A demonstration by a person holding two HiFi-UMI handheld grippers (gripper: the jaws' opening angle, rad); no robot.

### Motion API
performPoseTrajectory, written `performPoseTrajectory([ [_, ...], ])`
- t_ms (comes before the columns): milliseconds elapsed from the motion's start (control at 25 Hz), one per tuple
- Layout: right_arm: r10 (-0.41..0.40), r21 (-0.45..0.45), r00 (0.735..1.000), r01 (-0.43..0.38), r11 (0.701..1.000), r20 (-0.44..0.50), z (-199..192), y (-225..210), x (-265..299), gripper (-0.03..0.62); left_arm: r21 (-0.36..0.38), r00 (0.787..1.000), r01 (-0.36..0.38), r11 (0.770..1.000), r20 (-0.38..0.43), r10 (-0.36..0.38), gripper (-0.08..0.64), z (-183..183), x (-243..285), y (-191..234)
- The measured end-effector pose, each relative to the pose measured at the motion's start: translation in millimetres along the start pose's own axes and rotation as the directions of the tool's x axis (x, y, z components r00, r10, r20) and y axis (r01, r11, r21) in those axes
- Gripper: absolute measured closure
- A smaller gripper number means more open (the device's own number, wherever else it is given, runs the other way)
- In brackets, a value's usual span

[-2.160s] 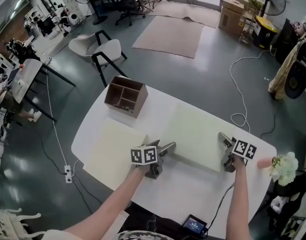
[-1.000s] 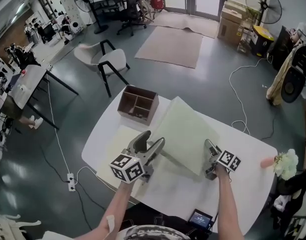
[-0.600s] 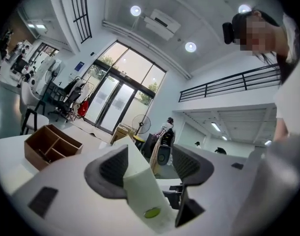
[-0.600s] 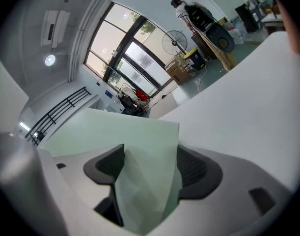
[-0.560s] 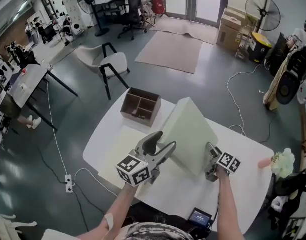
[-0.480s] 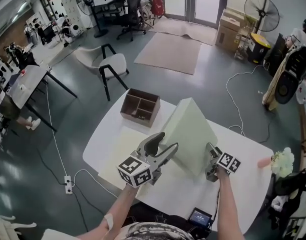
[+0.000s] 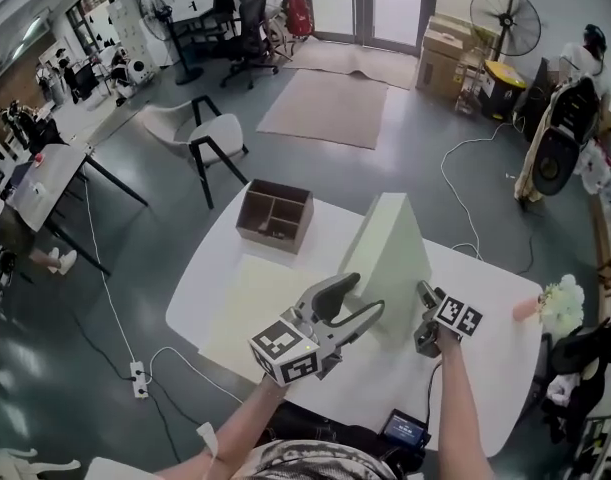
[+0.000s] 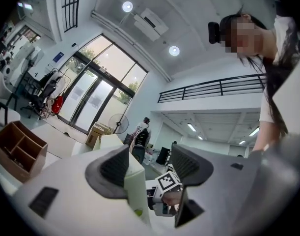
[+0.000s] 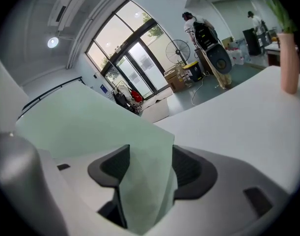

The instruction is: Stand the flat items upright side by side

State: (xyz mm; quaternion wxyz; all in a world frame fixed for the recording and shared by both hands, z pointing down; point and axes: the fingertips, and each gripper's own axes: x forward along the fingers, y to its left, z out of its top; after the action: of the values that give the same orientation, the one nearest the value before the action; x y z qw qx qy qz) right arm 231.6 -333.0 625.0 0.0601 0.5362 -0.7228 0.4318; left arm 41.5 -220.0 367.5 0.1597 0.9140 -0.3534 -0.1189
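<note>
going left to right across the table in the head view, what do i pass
wooden divided box → upright pale green panel → right gripper, jaws closing on the panel's edge → pink vase of flowers

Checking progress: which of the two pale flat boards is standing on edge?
The upright board, right of centre, stands on edge, its corner between the closing jaws of the right tool. The flat board lies on the table near the wooden box.
</note>
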Motion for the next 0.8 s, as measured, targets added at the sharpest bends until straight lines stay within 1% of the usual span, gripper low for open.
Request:
performPoseTrajectory([
  [80, -0.027, -0.030, 1.000, 0.027, 0.999, -0.011, 1.1, -1.5, -3.4, 0.327, 0.005, 1.000, 0.031, 1.000, -0.005, -0.031, 0.282, 0.3, 4.1, -10.7],
  [160, -0.041, -0.081, 0.999, 0.038, 0.996, -0.028, 0.4, 0.3, -9.1, 0.333, 0.021, 0.998, 0.057, 0.998, -0.018, -0.057, 0.282, -0.2, 8.4, -20.5],
  [280, -0.023, -0.167, 1.000, 0.020, 0.986, -0.020, 1.2, 10.6, -26.3, 0.334, 0.007, 0.994, 0.103, 0.995, -0.030, -0.103, 0.282, -2.5, 16.4, -34.1],
  [360, 0.004, -0.220, 1.000, -0.001, 0.976, 0.010, 1.3, 19.5, -44.2, 0.334, -0.027, 0.990, 0.137, 0.990, -0.027, -0.138, 0.282, -5.4, 21.1, -42.9],
  [440, 0.062, -0.270, 0.997, -0.049, 0.962, 0.040, -4.2, 30.9, -64.9, 0.334, -0.057, 0.985, 0.169, 0.984, -0.019, -0.171, 0.282, -8.6, 26.2, -51.7],
  [480, 0.102, -0.289, 0.994, -0.084, 0.954, 0.049, -9.8, 38.0, -75.2, 0.361, -0.063, 0.983, 0.180, 0.982, -0.014, -0.181, 0.282, -10.0, 29.2, -54.8],
  [520, 0.143, -0.302, 0.988, -0.121, 0.945, 0.051, -17.0, 44.7, -84.5, 0.405, -0.061, 0.983, 0.185, 0.981, -0.006, -0.185, 0.282, -10.7, 32.3, -56.2],
  [560, 0.180, -0.311, 0.983, -0.158, 0.937, 0.043, -25.3, 49.9, -92.0, 0.435, -0.057, 0.982, 0.188, 0.981, 0.006, -0.188, 0.282, -10.4, 35.6, -56.1],
  [640, 0.228, -0.316, 0.974, -0.210, 0.925, 0.019, -39.3, 53.6, -101.2, 0.443, -0.074, 0.977, 0.213, 0.974, 0.041, -0.210, 0.282, -6.2, 42.7, -54.3],
  [720, 0.236, -0.329, 0.972, -0.219, 0.918, 0.012, -44.4, 50.5, -105.6, 0.441, -0.127, 0.962, 0.269, 0.955, 0.074, -0.261, 0.287, -0.3, 50.5, -55.8],
  [800, 0.217, -0.378, 0.976, -0.201, 0.904, 0.002, -44.7, 46.5, -109.3, 0.420, -0.153, 0.949, 0.313, 0.937, 0.084, -0.303, 0.287, 2.2, 58.1, -60.8],
])
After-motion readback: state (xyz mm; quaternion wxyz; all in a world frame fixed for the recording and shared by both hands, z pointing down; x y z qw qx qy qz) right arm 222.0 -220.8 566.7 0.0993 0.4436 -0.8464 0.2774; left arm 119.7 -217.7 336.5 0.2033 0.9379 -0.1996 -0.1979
